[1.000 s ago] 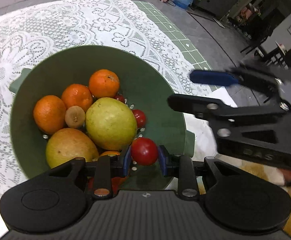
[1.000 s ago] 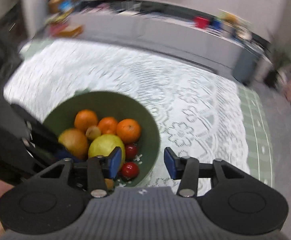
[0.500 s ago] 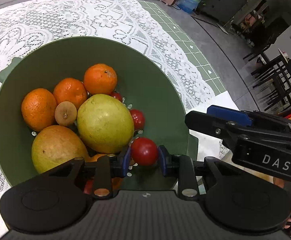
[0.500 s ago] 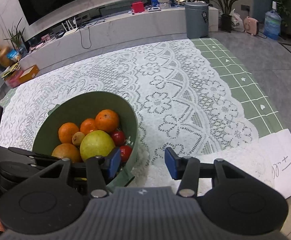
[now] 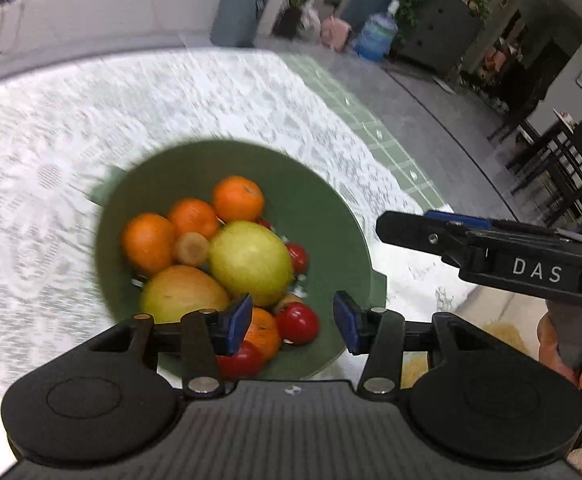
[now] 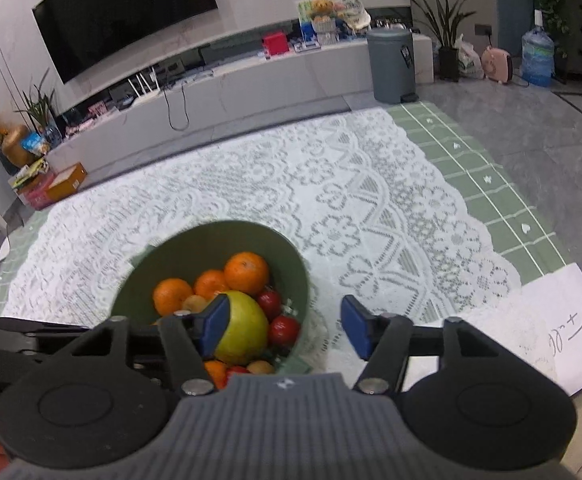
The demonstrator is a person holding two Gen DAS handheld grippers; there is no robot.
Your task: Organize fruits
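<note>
Left wrist view: the left gripper (image 5: 291,320), low in the frame, has just been opening its blue-padded jaws and they stand well apart, pressing on nothing. Seen between them, below, is a small glossy red tomato (image 5: 297,323) lying loose in the round green perforated plastic bowl (image 5: 331,216) at centre frame. Beside the tomato is a pile: a large yellow-green pear-like fruit (image 5: 251,262), a second yellowish fruit (image 5: 181,290) lower left, three orange mandarins (image 5: 237,198) toward the upper left, and a small brown fruit (image 5: 191,247) among them. The right gripper (image 5: 403,226) enters from the right edge, beside the bowl's rim. The white lace tablecloth (image 5: 91,120) is motion-blurred.

Right wrist view: the right gripper (image 6: 283,328) has likewise just been widening; nothing lies between its pads, which frame the bowl's (image 6: 195,240) right rim and bare tablecloth (image 6: 371,220). A white paper sheet (image 6: 563,320) sits at lower right.

The tomatoes look smooth, thin-skinned and light, so likely slippery and easy to bruise; a gentle squeeze across the widest part seems safest. The big fruits look heavier and firm, needing wide jaws around their middle.
</note>
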